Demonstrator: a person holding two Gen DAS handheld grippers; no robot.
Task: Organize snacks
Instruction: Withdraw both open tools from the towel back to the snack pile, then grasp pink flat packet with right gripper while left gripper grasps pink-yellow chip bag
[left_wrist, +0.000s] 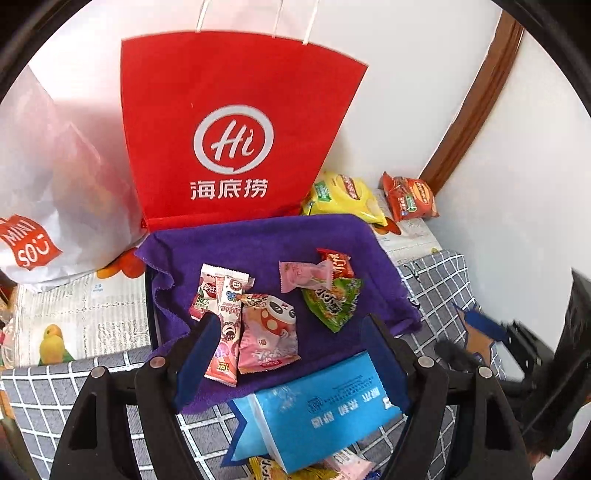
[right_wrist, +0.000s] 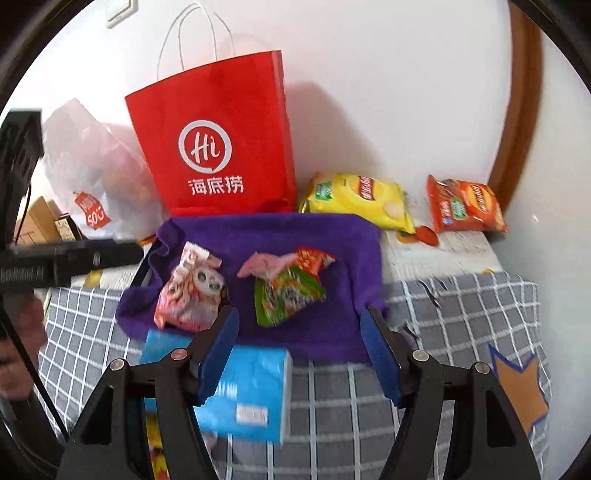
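The small snack packs (left_wrist: 258, 317) lie in a heap on the purple towel (left_wrist: 258, 236), light, soft and crinkly. Both tongs, left (left_wrist: 291, 354) and right (right_wrist: 299, 350), are wide open and hold nothing. Pinching a flat sealed edge should work best, gently, as they look slippery.

On the purple cloth (left_wrist: 258, 236) lie two loose clusters of small snacks. To the left, a pink strip packet (left_wrist: 227, 328) overlaps a pink panda-print pouch (left_wrist: 271, 332). To the right, a pale pink wrapped candy (left_wrist: 304, 275), a red sachet (left_wrist: 338, 262) and a green crinkled packet (left_wrist: 334, 302) touch. Behind the cloth, a yellow chip bag (right_wrist: 360, 201) and an orange chip bag (right_wrist: 463, 205) lie flat, apart.
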